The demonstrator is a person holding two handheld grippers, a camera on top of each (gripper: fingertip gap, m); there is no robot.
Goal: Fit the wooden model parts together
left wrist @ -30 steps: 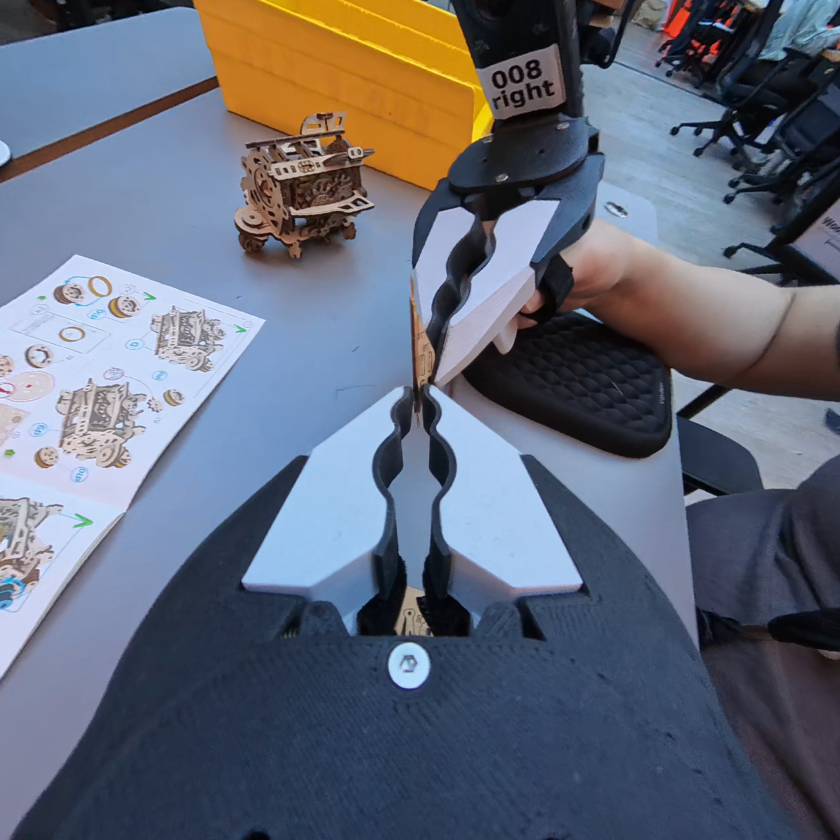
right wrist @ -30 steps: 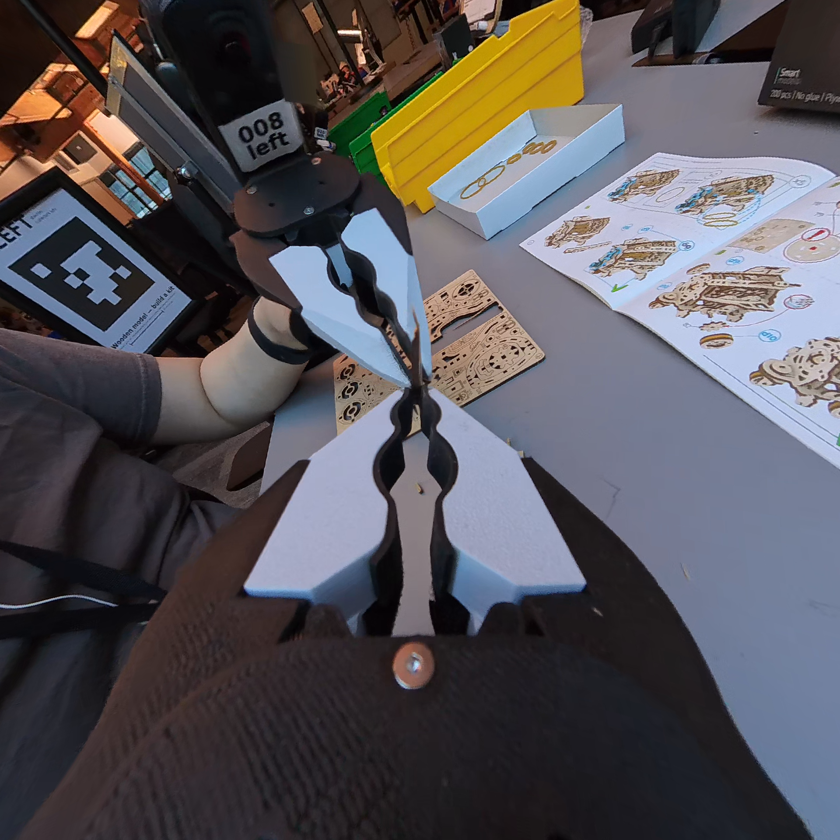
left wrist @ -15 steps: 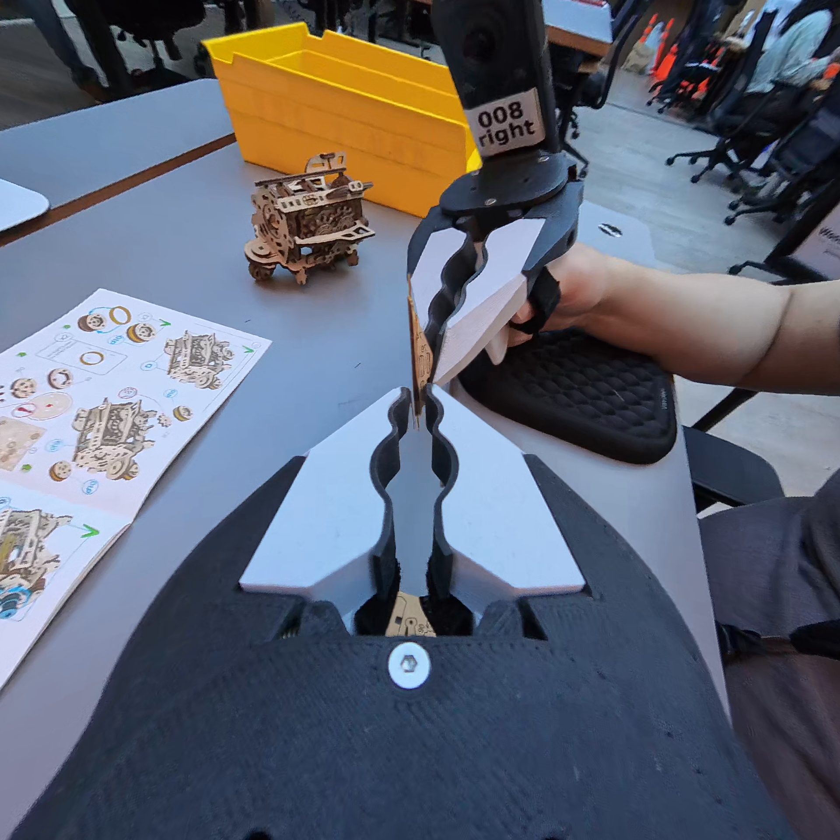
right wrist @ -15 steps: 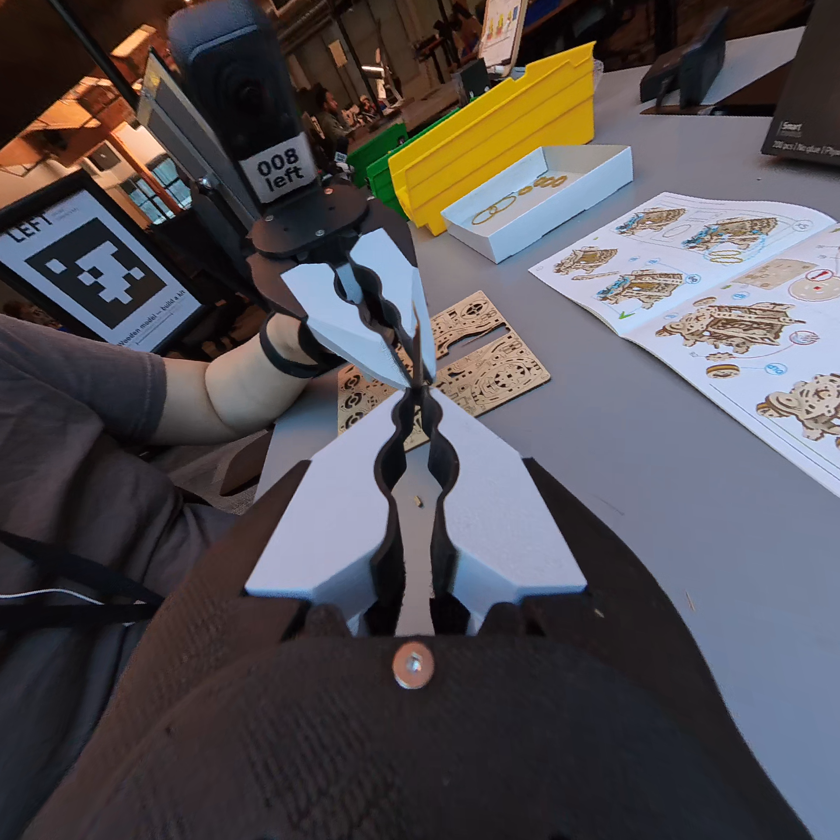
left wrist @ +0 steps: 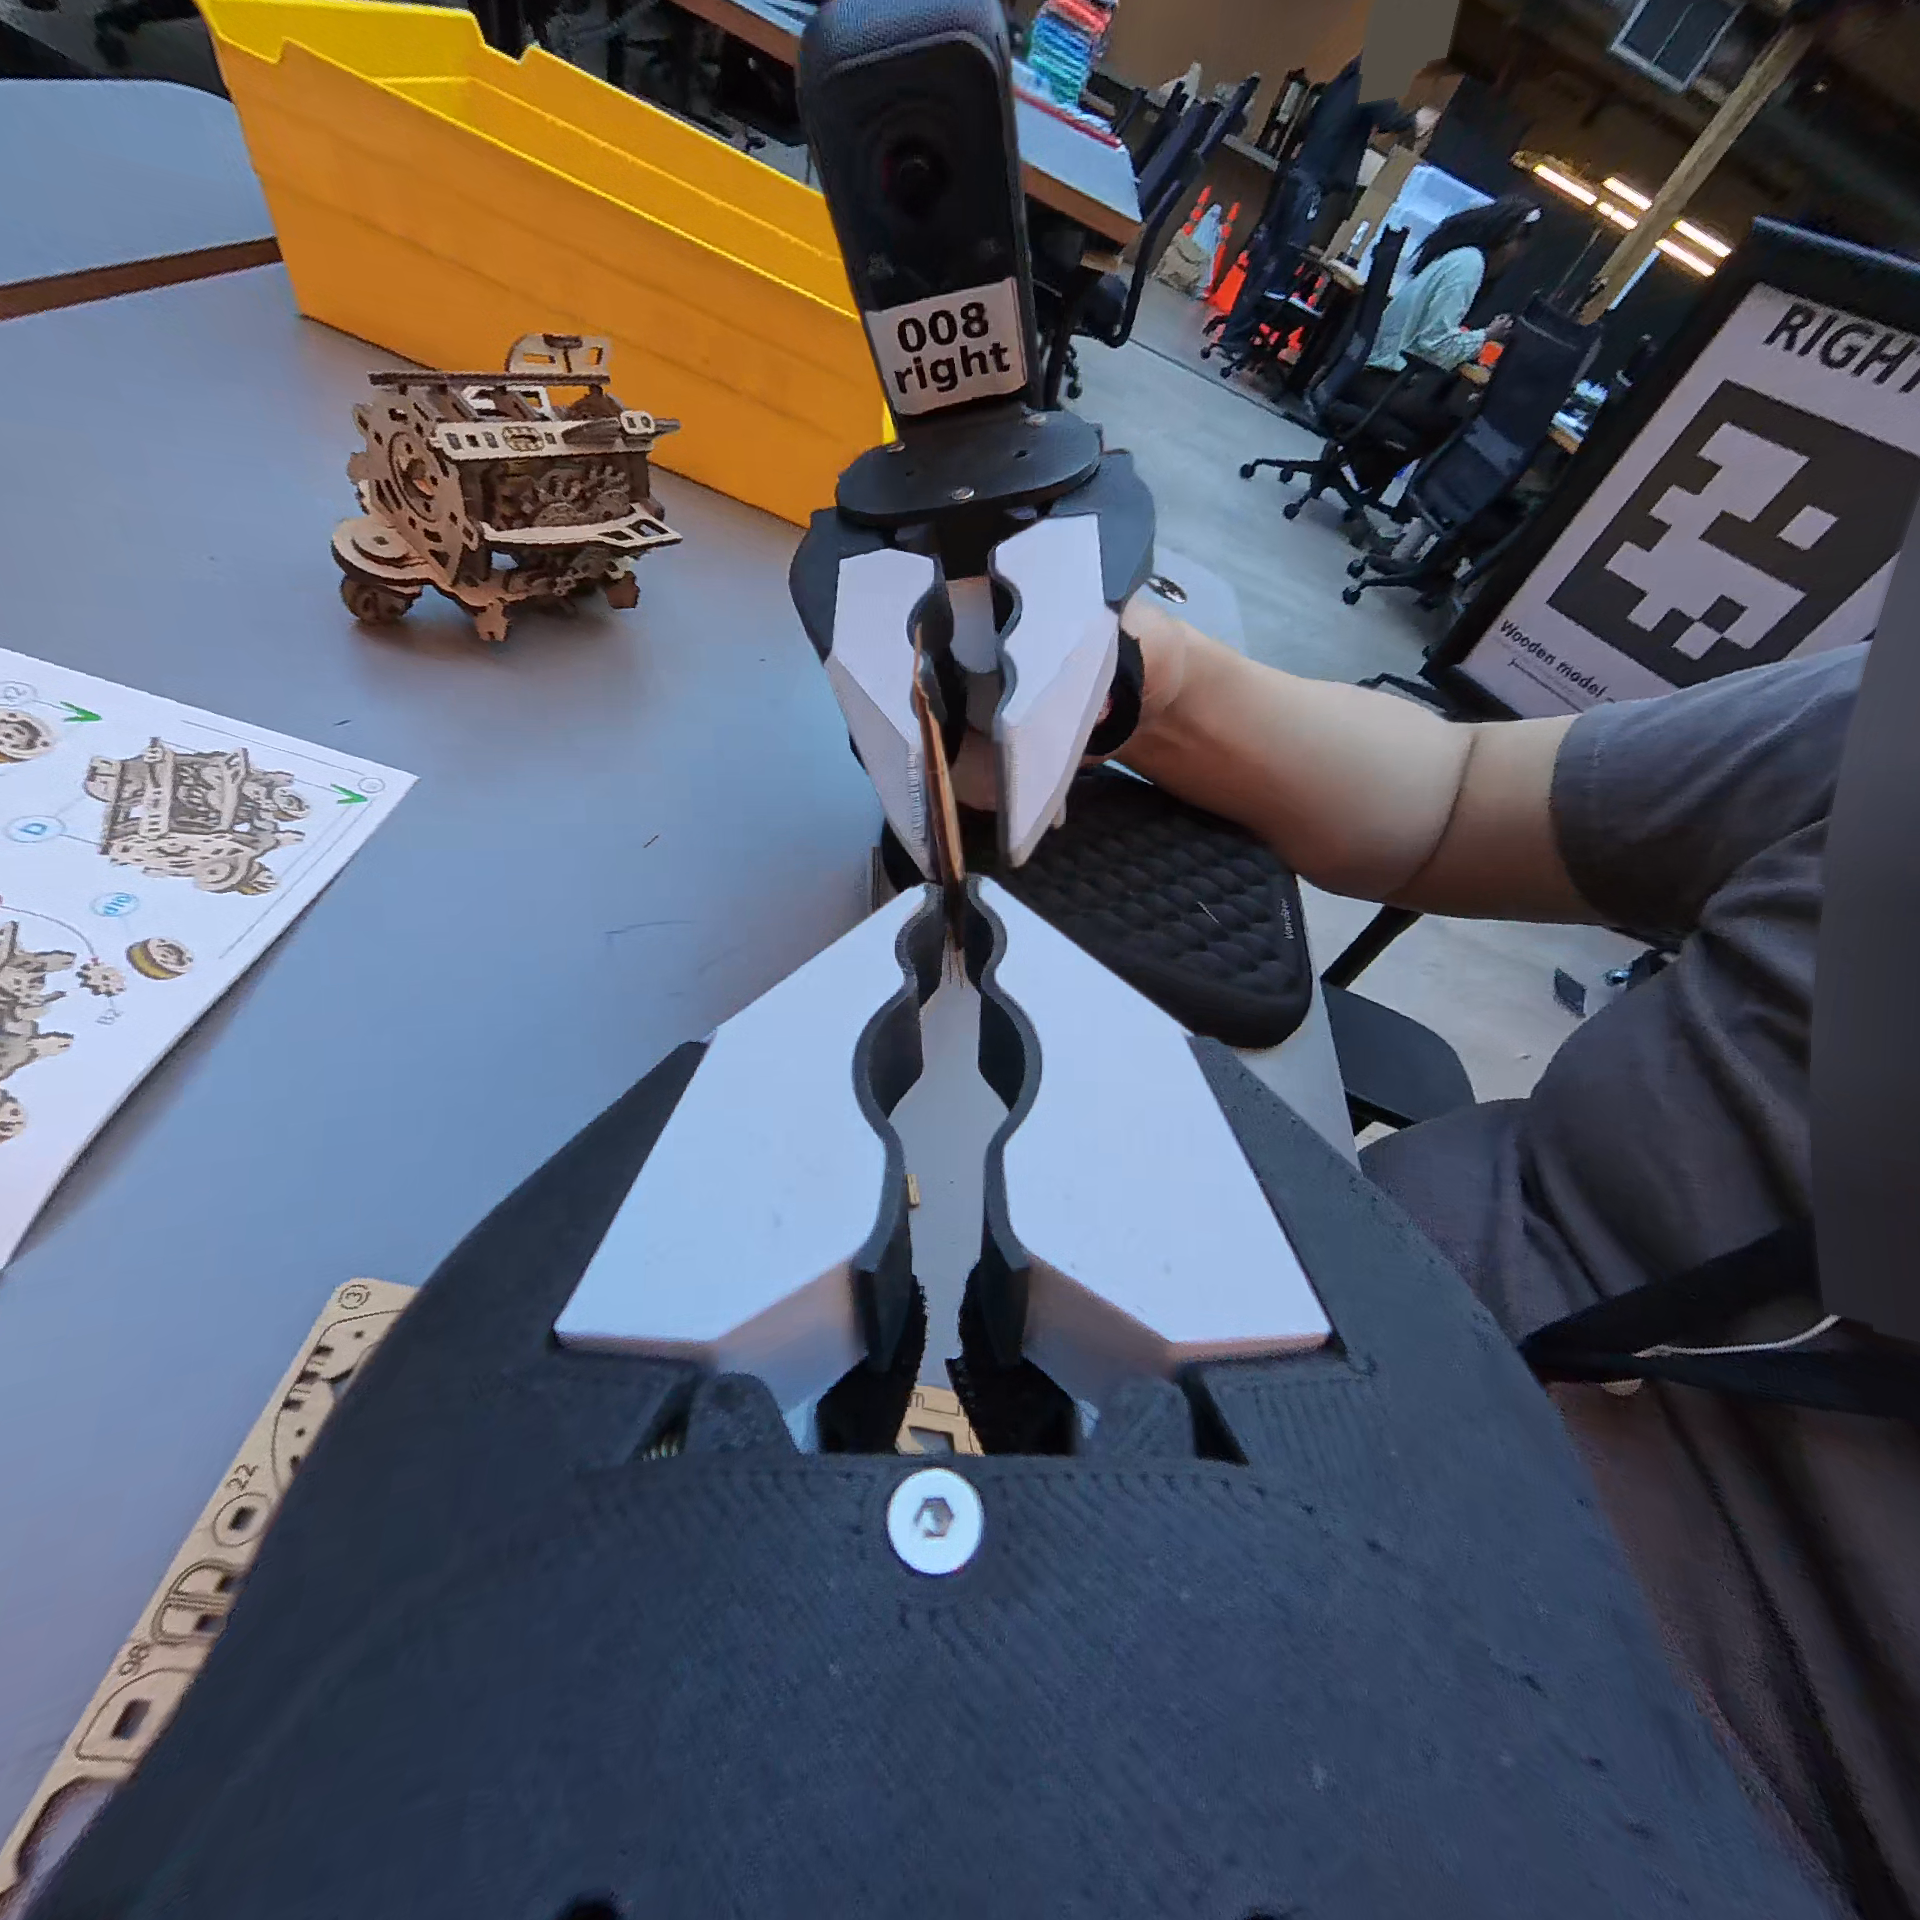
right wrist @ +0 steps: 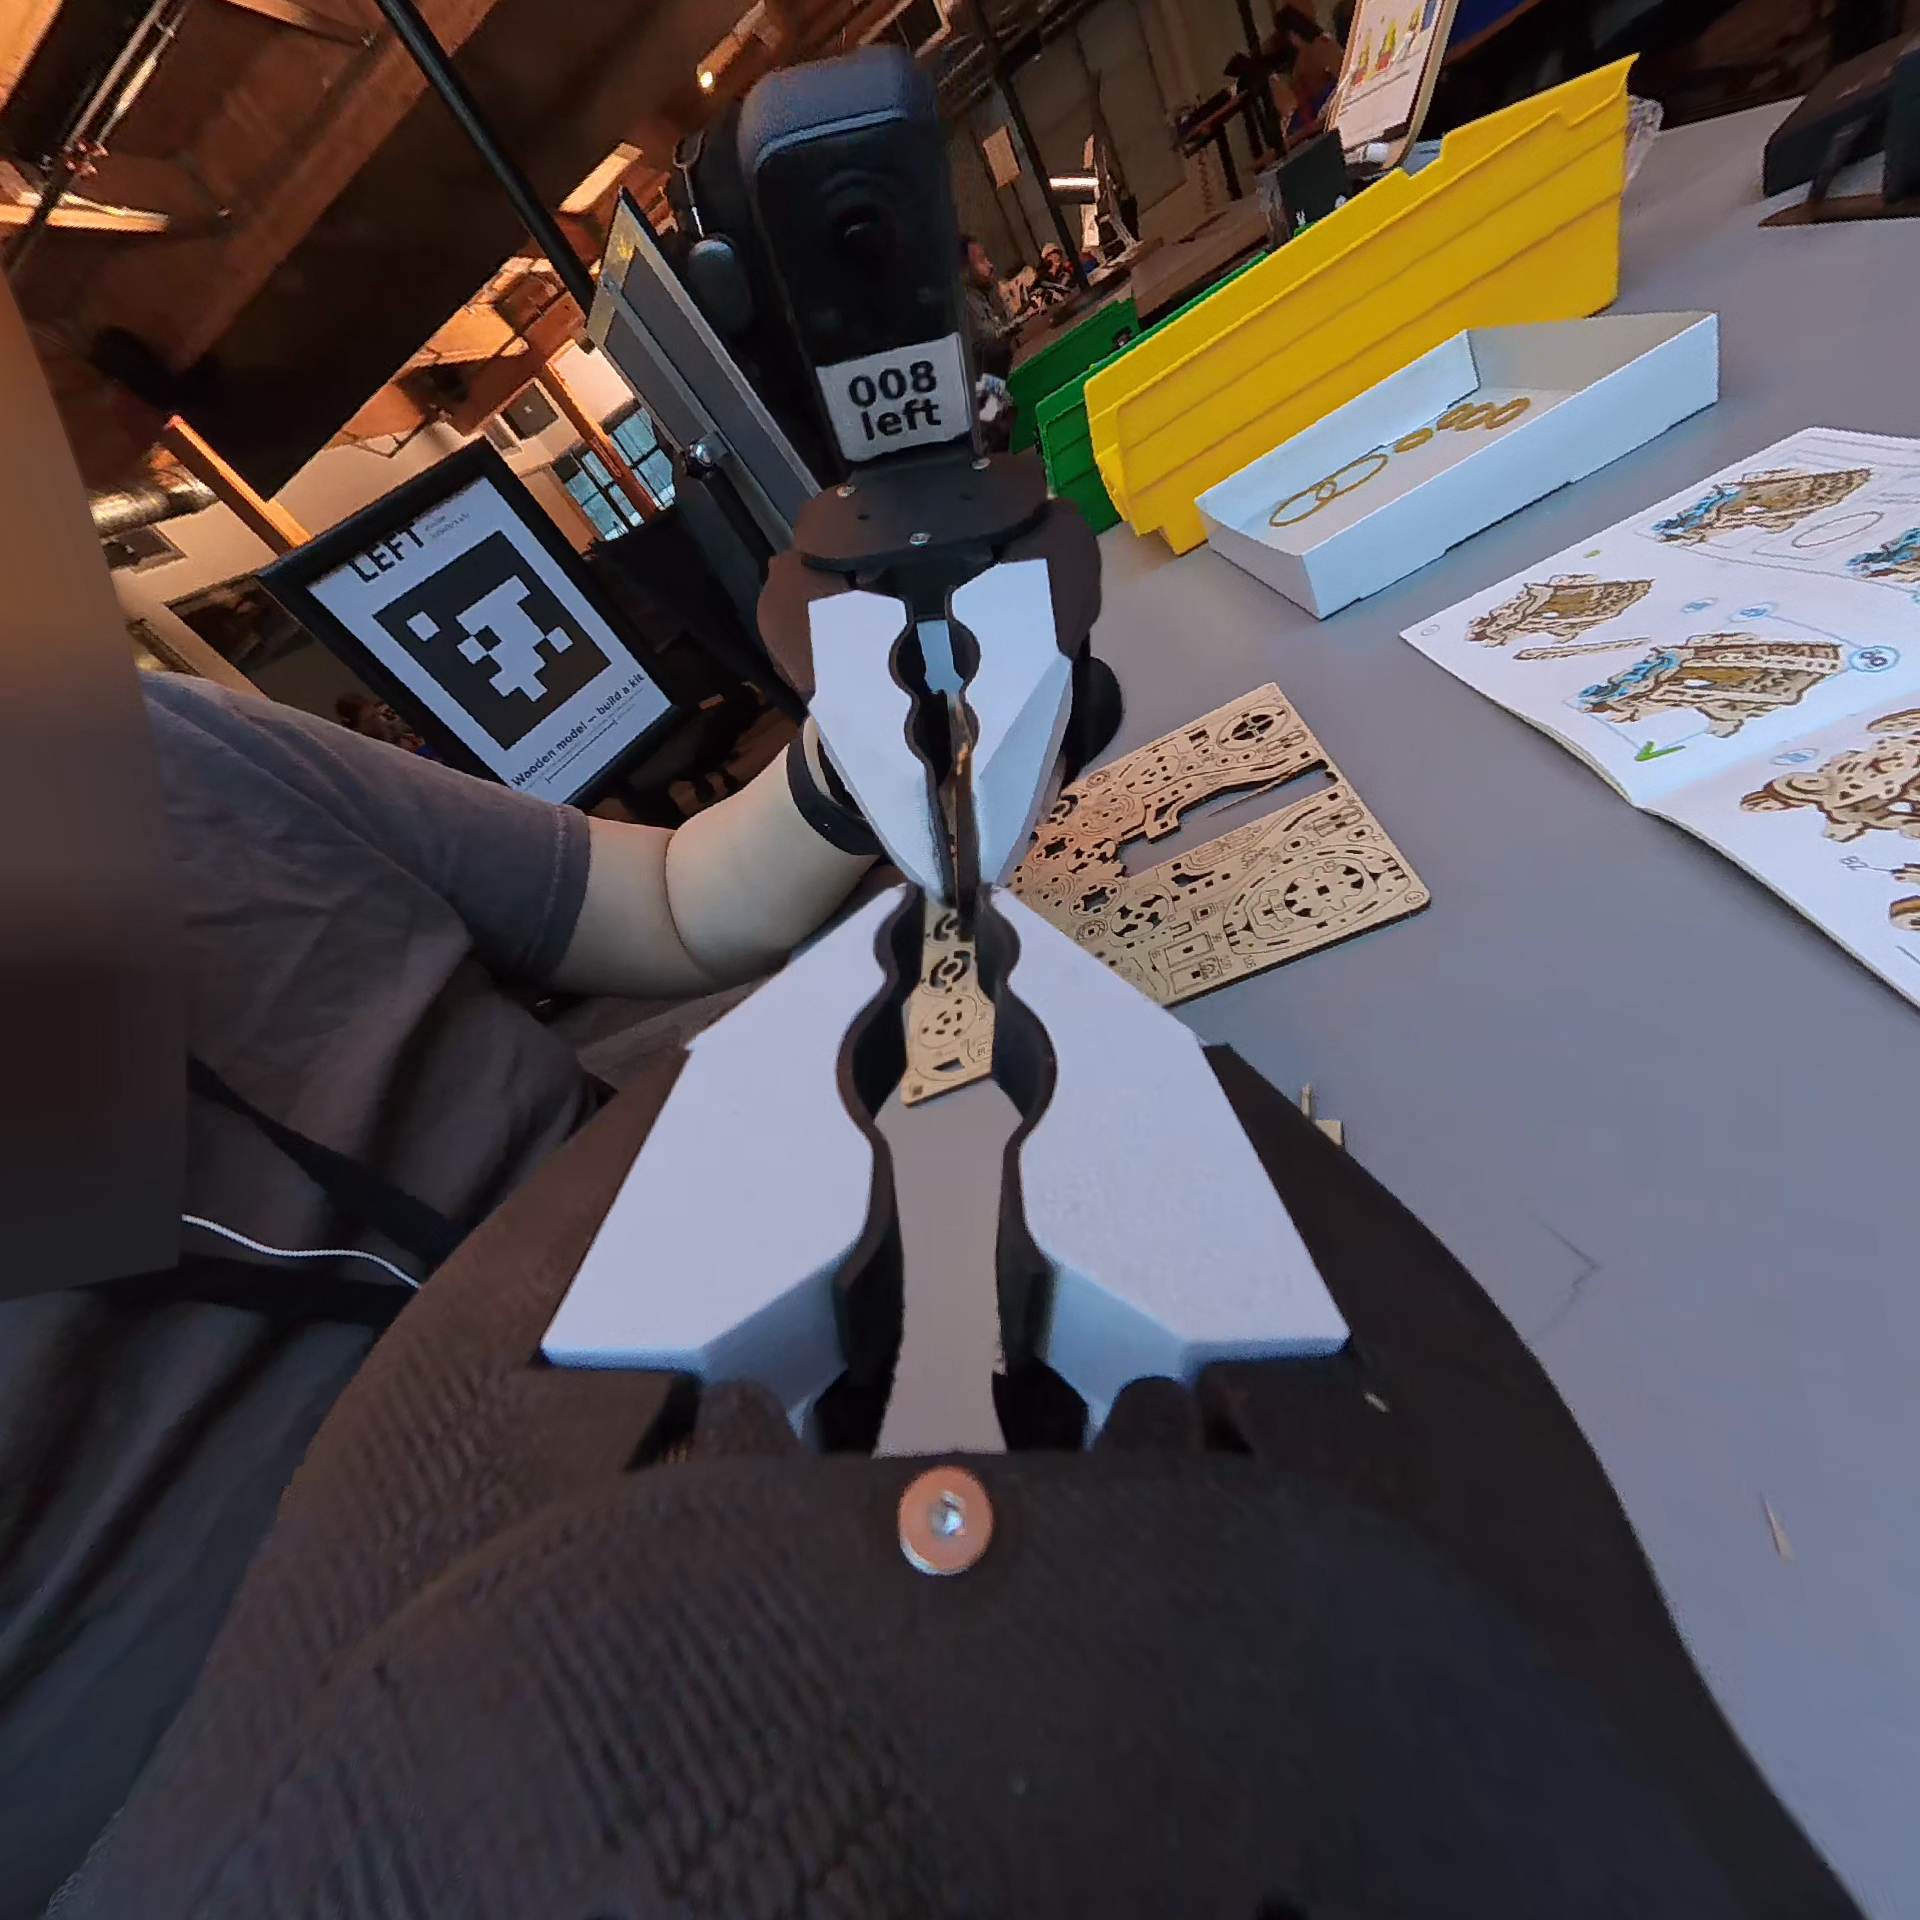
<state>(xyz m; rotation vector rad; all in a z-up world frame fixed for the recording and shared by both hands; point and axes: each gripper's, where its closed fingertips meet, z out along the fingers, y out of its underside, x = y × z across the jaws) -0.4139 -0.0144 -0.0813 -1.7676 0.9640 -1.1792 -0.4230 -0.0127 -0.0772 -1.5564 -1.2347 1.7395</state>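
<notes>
The two claws are meeting tip to tip above the near edge of the grey surface [left wrist: 582,1039]. The left claw [left wrist: 951,920] is pinching a thin wooden piece [left wrist: 940,790] by its edge, its tips closed on the sliver. The right claw [left wrist: 961,847], facing it from across, is gripping the same flat piece, which is standing on edge between its white fingers [left wrist: 1049,717]. From the right wrist view, the right claw [right wrist: 951,914] is clamped on the piece where it is showing as a dark edge-on strip [right wrist: 961,790] running up into the left claw [right wrist: 951,883].

A laser-cut wooden parts sheet [right wrist: 1205,842] is lying flat on the surface just beyond the claws. An instruction booklet [right wrist: 1704,717] is lying open to the right of it, and a white cardboard tray [right wrist: 1382,540] holding loose wooden rings [right wrist: 1475,416] is sitting beside a yellow bin [right wrist: 1371,322]. In the left wrist view, a partly built wooden model [left wrist: 499,488] is standing upright in front of the yellow bin [left wrist: 540,249], well apart from the claws. A black armrest pad [left wrist: 1164,914] is lying under the right forearm.
</notes>
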